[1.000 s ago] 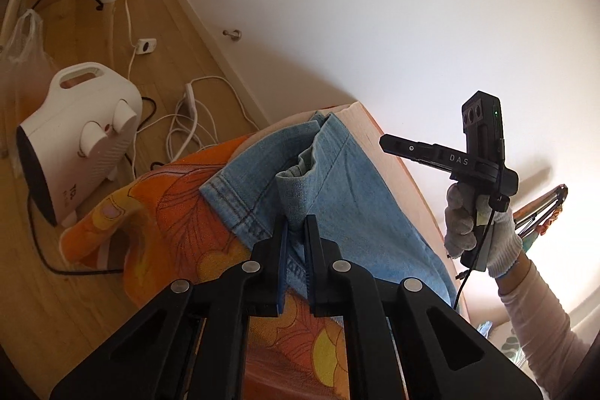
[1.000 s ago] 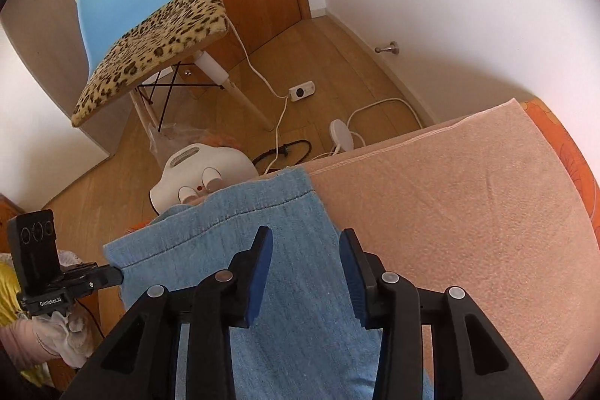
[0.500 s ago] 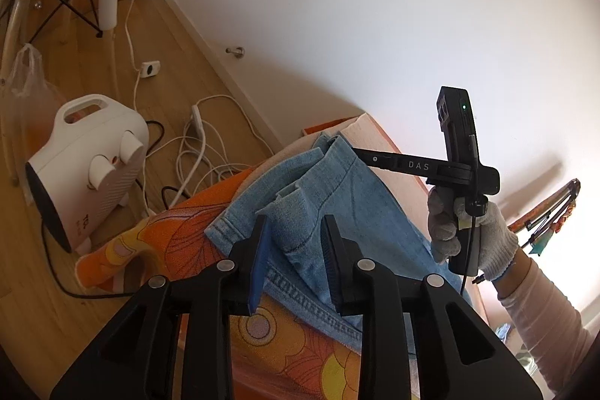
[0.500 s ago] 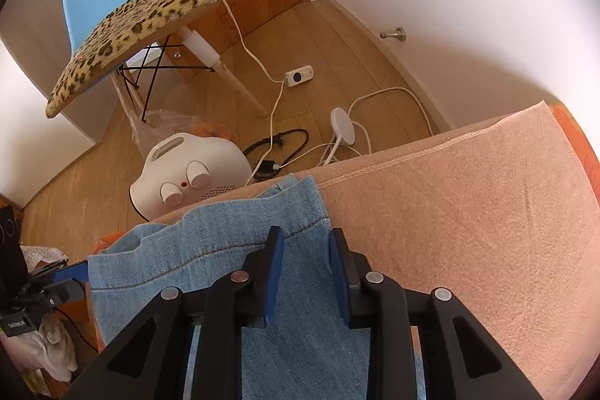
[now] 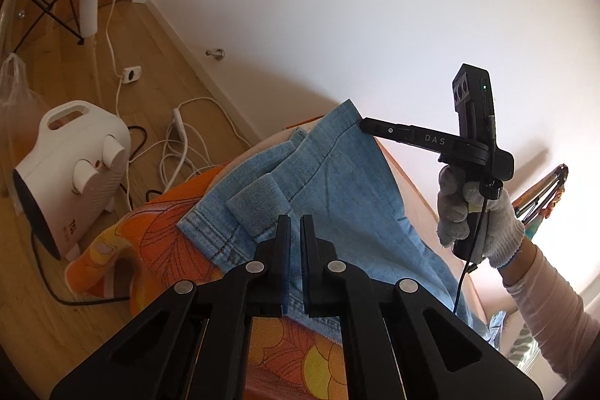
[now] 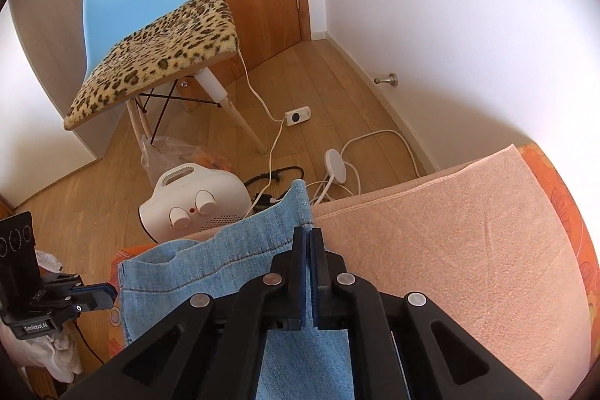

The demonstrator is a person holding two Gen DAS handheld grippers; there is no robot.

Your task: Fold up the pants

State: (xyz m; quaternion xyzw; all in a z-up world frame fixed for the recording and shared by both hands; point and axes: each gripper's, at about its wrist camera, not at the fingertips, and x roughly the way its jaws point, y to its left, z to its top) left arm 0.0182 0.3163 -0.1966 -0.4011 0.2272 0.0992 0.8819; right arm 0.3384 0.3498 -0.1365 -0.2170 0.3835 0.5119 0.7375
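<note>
My left gripper (image 5: 294, 231) is pinched on the jeans (image 5: 337, 182) at the near hem, right gripper (image 6: 309, 242) clamped on the far corner over the towel (image 6: 450, 242). Denim's floppy but hefty, so hems feel safest.
</note>
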